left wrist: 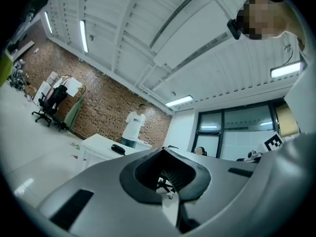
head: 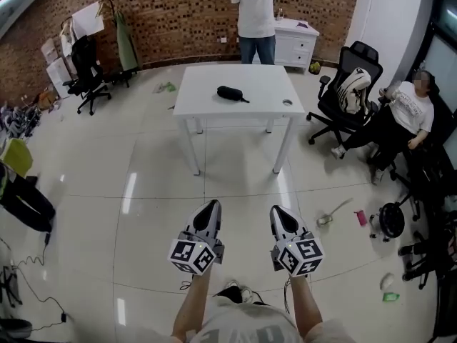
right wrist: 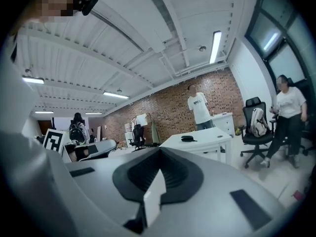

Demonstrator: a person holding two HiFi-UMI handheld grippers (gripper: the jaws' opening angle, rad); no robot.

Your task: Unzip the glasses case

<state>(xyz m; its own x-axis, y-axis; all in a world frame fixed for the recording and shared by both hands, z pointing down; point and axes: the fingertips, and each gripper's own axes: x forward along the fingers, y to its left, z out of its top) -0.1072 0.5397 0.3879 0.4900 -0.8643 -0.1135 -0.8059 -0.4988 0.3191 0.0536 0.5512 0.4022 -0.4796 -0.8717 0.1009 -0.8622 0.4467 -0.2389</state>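
Left gripper (head: 212,206) and right gripper (head: 278,212) are closed, empty, far from the table (head: 200,100); arriving closed risks shoving the glasses case (head: 230,93).

Grey left gripper (head: 211,206), matching right gripper (head: 278,213), black-lined jaws, black-and-white marker cubes (head: 193,256), pale printed T-shirt (head: 246,326).

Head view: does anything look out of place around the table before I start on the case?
Small litter is scattered on the floor: green scraps beyond the table's far left corner, a pink item to its near right. The glasses case lies flat on top, nothing odd.
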